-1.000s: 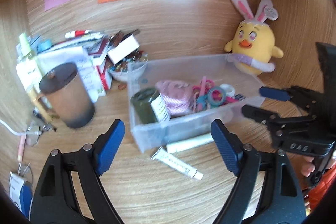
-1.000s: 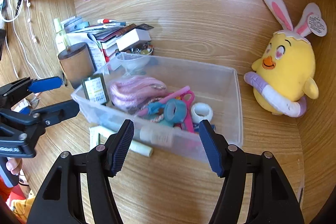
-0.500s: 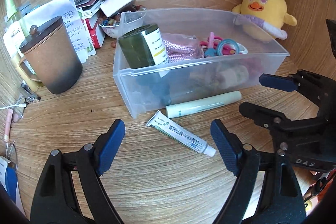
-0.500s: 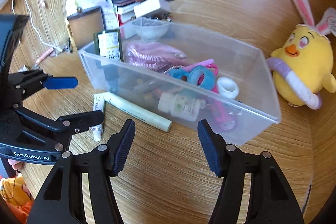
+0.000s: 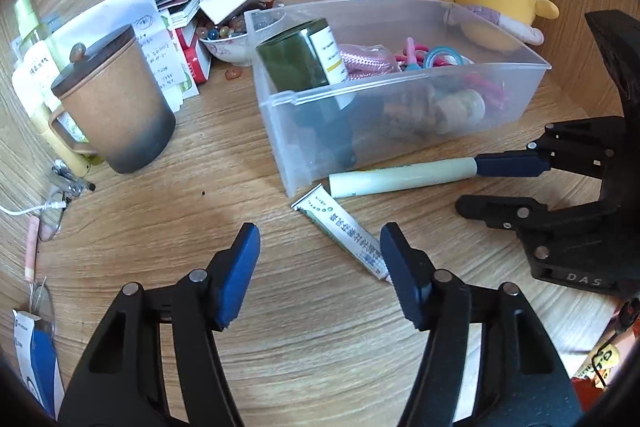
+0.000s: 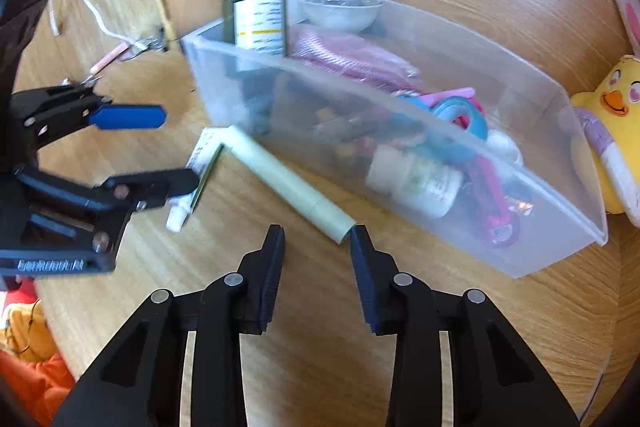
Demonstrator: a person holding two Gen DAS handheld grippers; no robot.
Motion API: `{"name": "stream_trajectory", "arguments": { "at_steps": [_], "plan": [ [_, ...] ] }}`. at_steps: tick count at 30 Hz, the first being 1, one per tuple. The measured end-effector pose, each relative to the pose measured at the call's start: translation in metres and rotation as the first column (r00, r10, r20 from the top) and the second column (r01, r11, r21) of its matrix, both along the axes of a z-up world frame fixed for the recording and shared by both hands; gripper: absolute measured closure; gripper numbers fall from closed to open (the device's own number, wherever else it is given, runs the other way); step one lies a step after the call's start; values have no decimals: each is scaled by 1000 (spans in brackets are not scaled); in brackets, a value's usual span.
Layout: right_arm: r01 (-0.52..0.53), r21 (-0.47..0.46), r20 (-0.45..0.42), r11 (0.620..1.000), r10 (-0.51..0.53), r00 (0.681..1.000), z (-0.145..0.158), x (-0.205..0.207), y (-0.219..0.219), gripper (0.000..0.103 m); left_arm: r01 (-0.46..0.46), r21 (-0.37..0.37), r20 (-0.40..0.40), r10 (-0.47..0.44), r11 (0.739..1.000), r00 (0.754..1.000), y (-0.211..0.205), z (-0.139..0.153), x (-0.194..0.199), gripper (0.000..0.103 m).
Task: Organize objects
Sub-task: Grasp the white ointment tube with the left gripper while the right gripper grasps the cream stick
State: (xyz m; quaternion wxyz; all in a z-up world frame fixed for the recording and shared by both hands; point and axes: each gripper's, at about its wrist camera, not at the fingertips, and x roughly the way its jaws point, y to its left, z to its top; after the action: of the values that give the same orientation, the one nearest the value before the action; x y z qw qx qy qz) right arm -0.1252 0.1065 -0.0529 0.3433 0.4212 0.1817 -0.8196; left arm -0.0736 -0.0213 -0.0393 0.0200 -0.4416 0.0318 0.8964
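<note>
Both hand-held grippers have lowered; clear bin (image 5: 400, 131) holds green jar (image 5: 296, 61), pink cord (image 5: 366, 57).

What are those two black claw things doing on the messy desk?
A person is tidying up with them. Two tubes lie on the wooden desk in front of the clear bin. The left gripper has been closing around the small white tube, and the right gripper around the end of the pale green tube. Neither is squeezed or lifted yet.
</note>
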Motion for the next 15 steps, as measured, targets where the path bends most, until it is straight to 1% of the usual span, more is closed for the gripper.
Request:
{"name": "stream_trajectory", "arguments": {
  "at_steps": [1,4,6,8,10,11,13,15],
  "plan": [
    [-2,-5,7,1000,2,1000,1,1,1,72,2,25,5,-3,1000,1000,-3,1,1,40],
    [2,-9,0,1000,-2,1000,5,-2,-3,72,6,141,19,-9,990,1000,-11,4,2,40],
    [-1,2,3,1000,1,1000,4,-6,-10,68,5,179,32,-11,984,999,-11,3,-2,40],
    [0,28,-12,1000,0,1000,0,-11,-18,67,1,165,31,-7,986,1000,-7,0,-5,40],
    [3,42,-9,999,-3,1000,-3,-14,-24,67,1,144,35,-6,990,999,-3,-4,-6,40],
    [2,34,-5,999,-2,1000,-3,-14,-24,66,-1,130,40,-5,992,999,-1,-7,-7,40],
    [-17,22,20,1000,17,1000,-1,-12,-24,66,-2,111,51,-3,994,999,0,-13,-8,45],
    [-58,16,31,998,57,998,1,-2,-21,66,2,79,40,-6,997,999,-1,-14,-3,51]
  ]
}}
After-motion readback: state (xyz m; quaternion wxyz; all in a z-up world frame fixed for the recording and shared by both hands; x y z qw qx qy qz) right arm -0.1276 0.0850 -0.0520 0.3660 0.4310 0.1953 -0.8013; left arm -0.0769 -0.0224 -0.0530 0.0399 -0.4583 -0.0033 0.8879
